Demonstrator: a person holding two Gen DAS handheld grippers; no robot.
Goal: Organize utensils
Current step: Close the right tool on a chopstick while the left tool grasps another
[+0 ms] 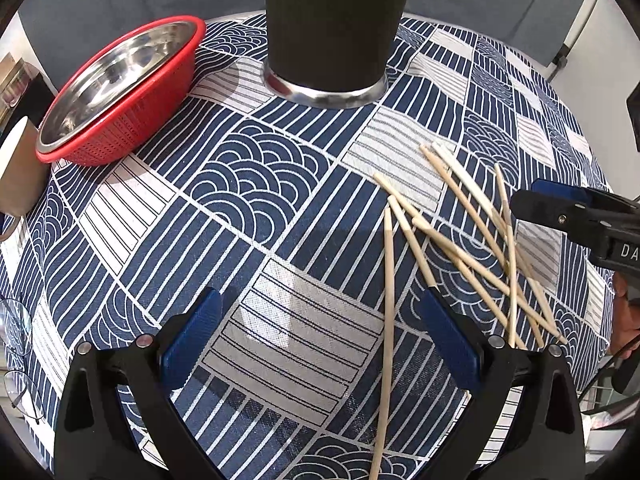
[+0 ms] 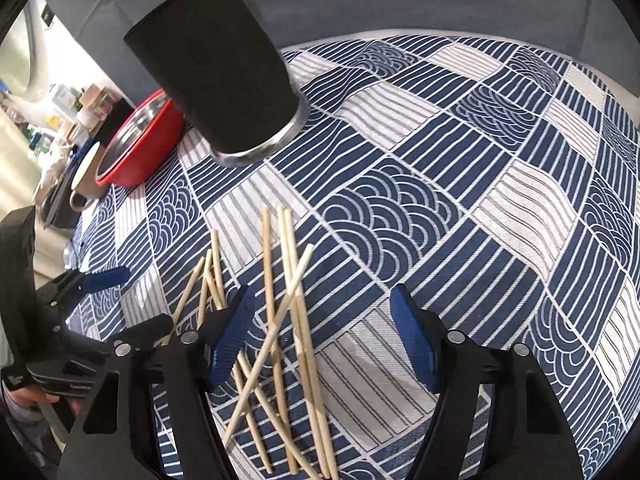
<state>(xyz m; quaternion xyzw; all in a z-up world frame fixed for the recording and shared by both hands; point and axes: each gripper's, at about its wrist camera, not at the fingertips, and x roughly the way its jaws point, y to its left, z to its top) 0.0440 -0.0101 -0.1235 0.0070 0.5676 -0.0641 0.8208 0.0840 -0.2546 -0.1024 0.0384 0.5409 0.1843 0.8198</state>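
The scattered wooden chopsticks lie lengthwise between the wide, empty right tongs; the left tongs, equally wide, are offset.

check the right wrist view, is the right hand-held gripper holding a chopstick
No, the right hand-held gripper is open and empty, with the chopsticks lying loose on the tablecloth.
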